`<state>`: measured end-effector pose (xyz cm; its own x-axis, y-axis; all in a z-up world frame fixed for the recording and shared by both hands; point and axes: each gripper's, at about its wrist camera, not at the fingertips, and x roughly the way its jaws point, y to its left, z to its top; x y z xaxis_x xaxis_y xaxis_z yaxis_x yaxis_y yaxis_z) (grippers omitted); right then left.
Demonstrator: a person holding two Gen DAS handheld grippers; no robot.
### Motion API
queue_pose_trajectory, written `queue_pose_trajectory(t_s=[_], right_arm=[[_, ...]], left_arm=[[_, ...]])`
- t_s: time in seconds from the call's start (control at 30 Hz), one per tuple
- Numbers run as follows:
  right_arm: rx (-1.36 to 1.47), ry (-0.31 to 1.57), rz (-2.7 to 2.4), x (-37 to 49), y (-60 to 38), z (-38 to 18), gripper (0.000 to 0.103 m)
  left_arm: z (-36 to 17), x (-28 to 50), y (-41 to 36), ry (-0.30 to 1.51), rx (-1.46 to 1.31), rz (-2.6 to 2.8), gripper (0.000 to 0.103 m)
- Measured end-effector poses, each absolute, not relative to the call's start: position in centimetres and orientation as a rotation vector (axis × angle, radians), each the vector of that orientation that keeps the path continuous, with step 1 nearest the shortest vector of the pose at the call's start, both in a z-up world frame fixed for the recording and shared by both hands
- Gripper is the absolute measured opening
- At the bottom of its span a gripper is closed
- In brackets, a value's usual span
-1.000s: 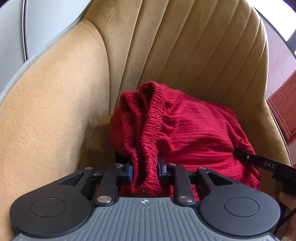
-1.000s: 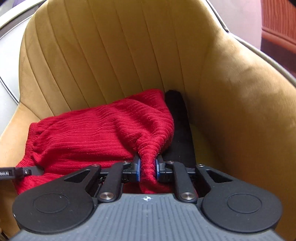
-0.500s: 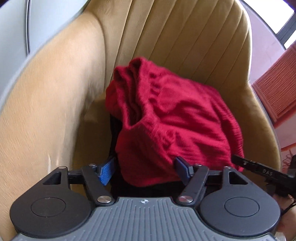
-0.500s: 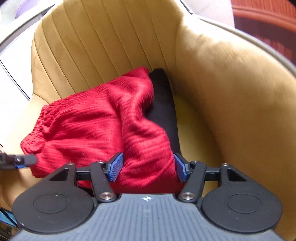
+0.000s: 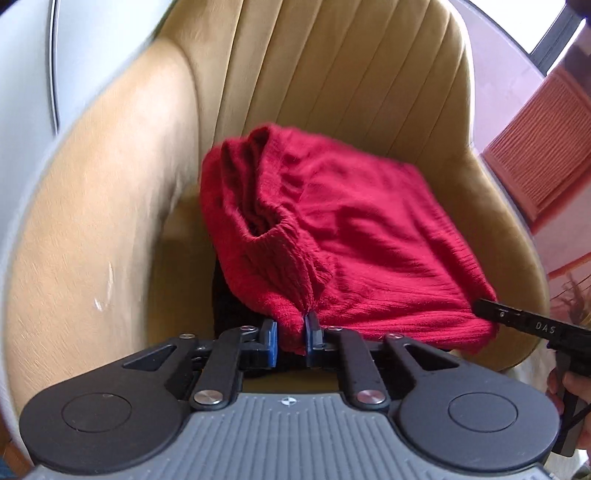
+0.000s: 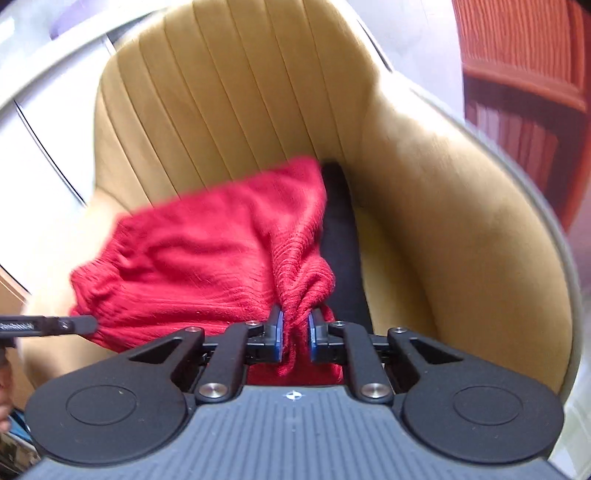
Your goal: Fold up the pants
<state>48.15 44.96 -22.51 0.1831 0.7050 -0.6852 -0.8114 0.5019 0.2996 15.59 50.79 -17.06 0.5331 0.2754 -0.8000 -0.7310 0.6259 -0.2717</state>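
Red pants (image 5: pixel 354 236), one pair, two closing grippers pinching, one armchair (image 5: pixel 332 74)

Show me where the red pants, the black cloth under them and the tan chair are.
red pants (image 5: pixel 354 236), left wrist view, on the top panel.
black cloth (image 6: pixel 341 236), right wrist view, on the strip right of the pants.
tan chair (image 6: pixel 229 103), right wrist view, on the ribbed backrest.

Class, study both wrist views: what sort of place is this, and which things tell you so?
Probably a room in a home, perhaps a living room. A tan upholstered armchair with a channelled back holds red knit pants lying over a dark garment, and daylight comes through a window.
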Motion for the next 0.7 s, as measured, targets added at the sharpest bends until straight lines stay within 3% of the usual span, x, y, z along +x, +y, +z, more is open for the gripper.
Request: queue_pose_trajectory(t_s=[0.17,0.23,0.3,0.33,0.43,0.5,0.57,0.7], right_arm=[[-0.125,0.905,1.001,48.5,45.4,-26.4,0.016],[-0.139,0.893,0.968,48.2,45.8,-26.7,0.02],[-0.129,0.885,0.933,47.8,45.7,-26.3,0.028],[-0.121,0.875,0.918,47.6,45.5,-25.7,0.034],[-0.102,0.827,0.911,46.3,44.3,-23.4,0.04],[-0.123,0.792,0.917,45.2,43.0,-21.9,0.045],[-0.135,0.749,0.926,43.6,41.4,-20.4,0.057],[-0.152,0.64,0.979,39.1,38.0,-17.7,0.081]], left_arm=[[-19.5,15.6,51.2,0.755,-0.664,0.682,0.021],[-19.1,15.5,50.8,0.75,-0.622,0.704,0.03],[-18.0,15.1,50.0,0.734,-0.576,0.739,0.055],[-17.3,14.7,49.4,0.719,-0.549,0.758,0.06],[-13.9,13.1,47.9,0.682,-0.486,0.774,0.068],[-12.0,12.6,46.3,0.66,-0.434,0.793,0.084],[-10.3,12.0,43.8,0.63,-0.368,0.802,0.094],[-7.5,10.4,38.0,0.585,-0.257,0.812,0.103]])
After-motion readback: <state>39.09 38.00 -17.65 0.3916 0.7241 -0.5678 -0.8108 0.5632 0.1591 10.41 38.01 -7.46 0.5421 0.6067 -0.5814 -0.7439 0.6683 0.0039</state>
